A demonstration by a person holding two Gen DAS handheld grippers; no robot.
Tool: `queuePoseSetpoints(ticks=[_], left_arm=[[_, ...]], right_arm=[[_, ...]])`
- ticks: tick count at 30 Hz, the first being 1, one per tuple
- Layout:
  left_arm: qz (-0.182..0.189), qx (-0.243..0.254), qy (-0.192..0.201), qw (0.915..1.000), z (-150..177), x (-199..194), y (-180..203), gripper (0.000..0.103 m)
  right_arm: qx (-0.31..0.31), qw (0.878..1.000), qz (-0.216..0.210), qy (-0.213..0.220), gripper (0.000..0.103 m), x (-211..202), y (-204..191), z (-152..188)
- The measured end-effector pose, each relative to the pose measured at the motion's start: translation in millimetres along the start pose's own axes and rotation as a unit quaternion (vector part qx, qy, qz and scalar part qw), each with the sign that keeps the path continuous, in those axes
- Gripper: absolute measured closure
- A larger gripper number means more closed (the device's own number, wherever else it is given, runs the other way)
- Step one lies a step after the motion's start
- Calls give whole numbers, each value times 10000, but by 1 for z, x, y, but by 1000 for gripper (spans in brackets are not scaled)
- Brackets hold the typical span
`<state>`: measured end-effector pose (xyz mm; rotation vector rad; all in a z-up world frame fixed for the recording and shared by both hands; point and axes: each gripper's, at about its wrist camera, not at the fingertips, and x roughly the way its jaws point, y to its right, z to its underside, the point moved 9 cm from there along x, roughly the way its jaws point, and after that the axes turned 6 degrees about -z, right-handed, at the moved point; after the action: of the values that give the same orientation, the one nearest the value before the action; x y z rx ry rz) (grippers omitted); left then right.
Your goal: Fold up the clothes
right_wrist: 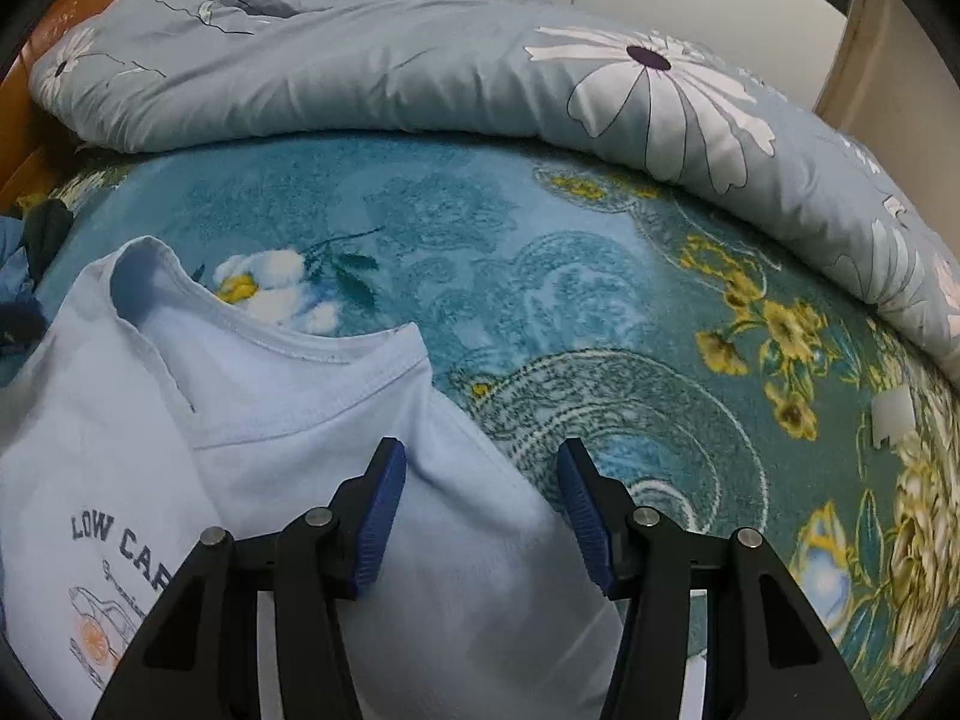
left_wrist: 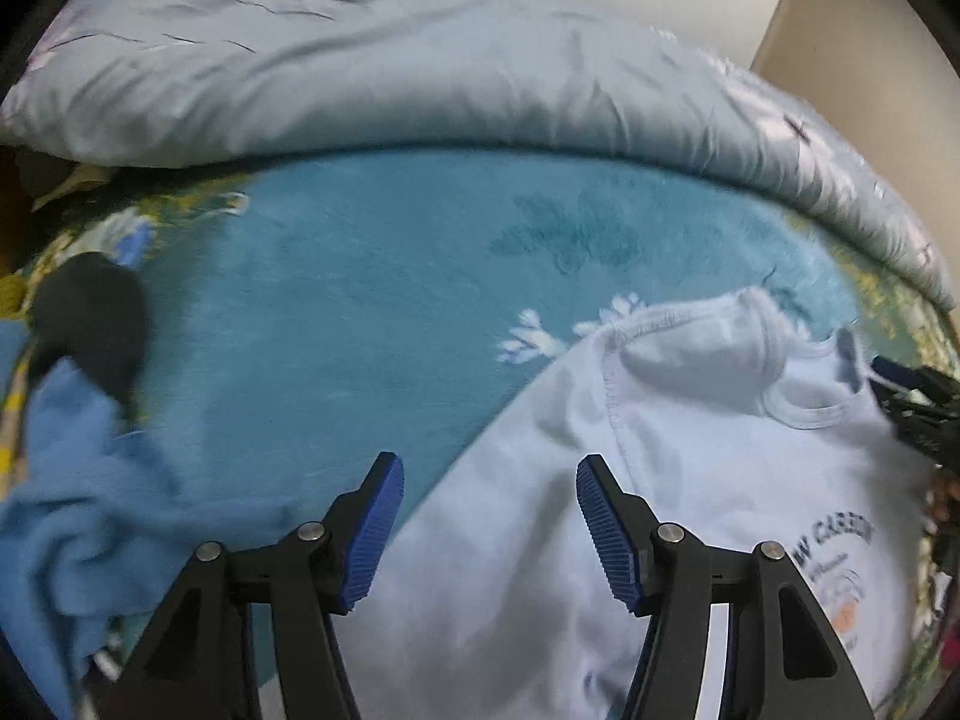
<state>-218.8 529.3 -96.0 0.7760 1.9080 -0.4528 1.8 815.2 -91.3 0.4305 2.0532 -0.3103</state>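
Pale blue T-shirt (right_wrist: 288, 420) spread print side up on the teal floral blanket (right_wrist: 540, 300) of the bed, neckline toward the far side, so both shoulders are easy to reach. Left tool (left_wrist: 489, 516) over the shirt's left shoulder, fingers apart, nothing gripped, cloth only lying below. Right tool (right_wrist: 480, 501) over the shirt's right shoulder and sleeve edge, fingers also apart, not pressing the fabric; seen too as a dark shape at the right edge of the left wrist view. Probably both tools set at the two shoulders to pinch them together and carry a fold. Rolled flowered quilt (right_wrist: 420, 60) along the far side, well apart from the shirt. Crumpled blue garment (left_wrist: 72, 510) and a dark garment (left_wrist: 90, 324) at the near left, likely waiting their turn. Left wrist view blurred.
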Motion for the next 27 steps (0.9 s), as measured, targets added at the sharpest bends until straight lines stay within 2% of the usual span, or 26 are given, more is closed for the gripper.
queuePoseSetpoints(ticks=[2,3,4,6,8,11,13,14,16,17,19,21,24,27], left_arm=[[-31,69,-99,9999,1,16,11,39],[-42,94,-123,9999,2,18,13,39],[-61,125,-126,9998,4,17,14,39],[-46,125,15,9999,5,5,12,39],[70,-25,222,9997,4,-17,5,39],[187,-288,456,9984,6,-52,-11,39],[219,-417,610,9970,9,-77,-21,39],[173,-432,693,9965,17,-88,-25,39],[80,-463,859,9952,34,-109,-32,39],[34,-478,942,9944,43,-120,-36,39],[-54,-513,1108,9925,60,-142,-43,39],[-15,-663,1282,9895,85,-160,-56,39],[-98,-1089,1467,9831,122,-182,-82,37],[-315,-1549,1666,9733,155,-199,-112,37]], right_arm=[[1,10000,-97,-19,79,-2,-5,0],[-66,9999,-83,-27,98,-4,-7,0],[-176,9998,1,-20,99,-5,-10,-1],[-286,9990,330,136,100,-12,-8,-9],[-55,9973,654,342,100,-18,4,-20],[77,9971,673,345,99,-15,3,-23],[-12,9951,918,372,98,-16,0,-24],[1,9946,955,410,96,-19,-1,-25],[68,9916,1159,562,83,-33,2,-28],[132,9893,1278,697,81,-46,2,-27],[87,9848,1425,994,69,-71,-6,-26],[-183,9798,1536,1271,66,-95,-26,-21],[-900,9844,763,1308,63,-108,-98,-5],[-1575,9787,-478,1224,61,-109,-198,26]])
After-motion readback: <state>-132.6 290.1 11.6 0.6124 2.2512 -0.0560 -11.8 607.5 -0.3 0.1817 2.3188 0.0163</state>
